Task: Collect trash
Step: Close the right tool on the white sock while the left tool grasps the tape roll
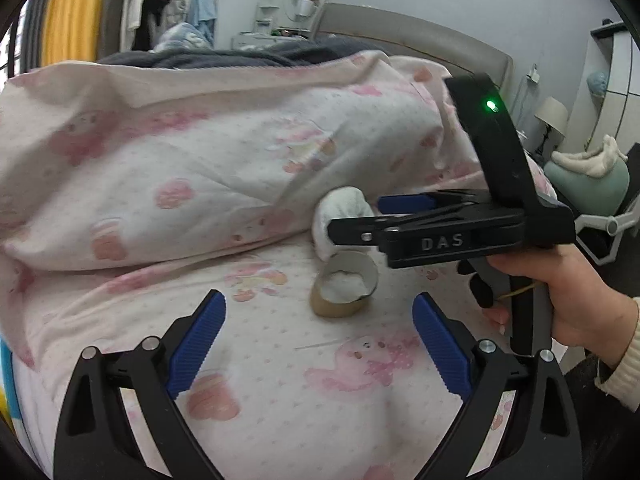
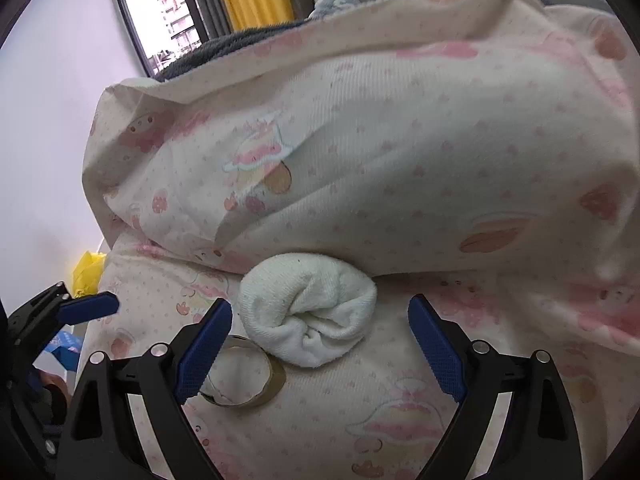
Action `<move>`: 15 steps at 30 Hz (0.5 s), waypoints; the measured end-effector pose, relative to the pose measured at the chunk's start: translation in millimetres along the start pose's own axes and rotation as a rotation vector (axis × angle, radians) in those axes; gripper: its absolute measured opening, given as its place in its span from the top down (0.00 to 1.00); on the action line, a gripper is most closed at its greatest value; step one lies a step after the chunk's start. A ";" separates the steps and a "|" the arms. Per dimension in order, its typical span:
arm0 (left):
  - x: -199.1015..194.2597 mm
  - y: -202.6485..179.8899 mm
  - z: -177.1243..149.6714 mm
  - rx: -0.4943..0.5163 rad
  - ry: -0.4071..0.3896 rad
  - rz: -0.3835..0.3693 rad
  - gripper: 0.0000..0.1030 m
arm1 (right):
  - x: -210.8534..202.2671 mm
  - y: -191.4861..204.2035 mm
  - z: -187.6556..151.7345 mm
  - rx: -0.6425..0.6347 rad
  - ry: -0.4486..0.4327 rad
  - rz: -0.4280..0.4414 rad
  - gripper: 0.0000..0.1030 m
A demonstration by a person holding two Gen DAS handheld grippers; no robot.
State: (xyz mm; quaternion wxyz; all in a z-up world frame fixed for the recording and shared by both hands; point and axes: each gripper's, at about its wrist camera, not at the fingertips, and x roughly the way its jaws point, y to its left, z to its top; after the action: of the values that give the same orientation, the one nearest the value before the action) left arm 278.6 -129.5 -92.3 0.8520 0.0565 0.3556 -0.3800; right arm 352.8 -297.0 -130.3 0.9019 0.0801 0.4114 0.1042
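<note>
Pink bedsheet (image 2: 360, 420): both grippers (image 2: 320, 344) (image 1: 320, 336) gape empty; right could nudge cardboard ring (image 2: 244, 376) grabbing sock ball (image 2: 308, 312).

Ahead of me a bed (image 1: 280, 380) wears a pale sheet printed with pink cartoon figures. A matching folded duvet (image 1: 200, 152) lies piled across it. Behind hang a yellow curtain (image 1: 72, 12) and clothes (image 1: 168, 0). A lamp (image 1: 554, 118) stands far right.
</note>
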 end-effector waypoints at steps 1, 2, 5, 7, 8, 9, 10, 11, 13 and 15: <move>3.8 -1.7 0.4 0.004 0.006 -0.008 0.11 | 2.2 -1.7 -0.2 0.005 0.005 0.014 0.12; 6.4 -2.6 0.8 0.007 0.012 -0.013 0.14 | 3.7 -3.2 -0.3 0.008 0.010 0.023 0.12; 15.6 -5.7 1.4 0.013 0.030 -0.031 0.17 | 4.0 -5.1 0.9 0.000 0.006 0.030 0.12; 21.1 -7.3 2.3 0.011 0.039 -0.042 0.19 | 4.7 -6.2 1.4 -0.007 0.007 0.036 0.12; 23.8 -7.8 2.8 0.012 0.044 -0.046 0.20 | 5.3 -6.6 1.7 -0.008 0.008 0.039 0.13; 26.4 -8.8 3.0 0.014 0.048 -0.048 0.21 | 6.3 -7.3 1.7 -0.011 0.011 0.047 0.17; 29.3 -10.0 3.1 0.016 0.055 -0.050 0.21 | 9.2 -5.6 3.3 -0.013 0.015 0.052 0.21; 32.5 -10.8 3.8 0.018 0.061 -0.053 0.23 | 9.4 -5.9 3.3 -0.015 0.020 0.058 0.23; 38.3 -11.9 3.5 0.018 0.072 -0.059 0.24 | 10.9 -5.0 2.8 -0.021 0.031 0.072 0.33; 44.0 -13.0 3.8 0.019 0.080 -0.059 0.27 | 11.6 -4.2 2.5 -0.025 0.040 0.073 0.37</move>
State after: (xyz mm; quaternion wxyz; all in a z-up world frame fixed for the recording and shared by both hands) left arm 292.0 -166.8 -115.7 0.8249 0.0691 0.3875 -0.4057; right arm 362.6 -298.3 -138.2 0.8900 0.0816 0.4249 0.1439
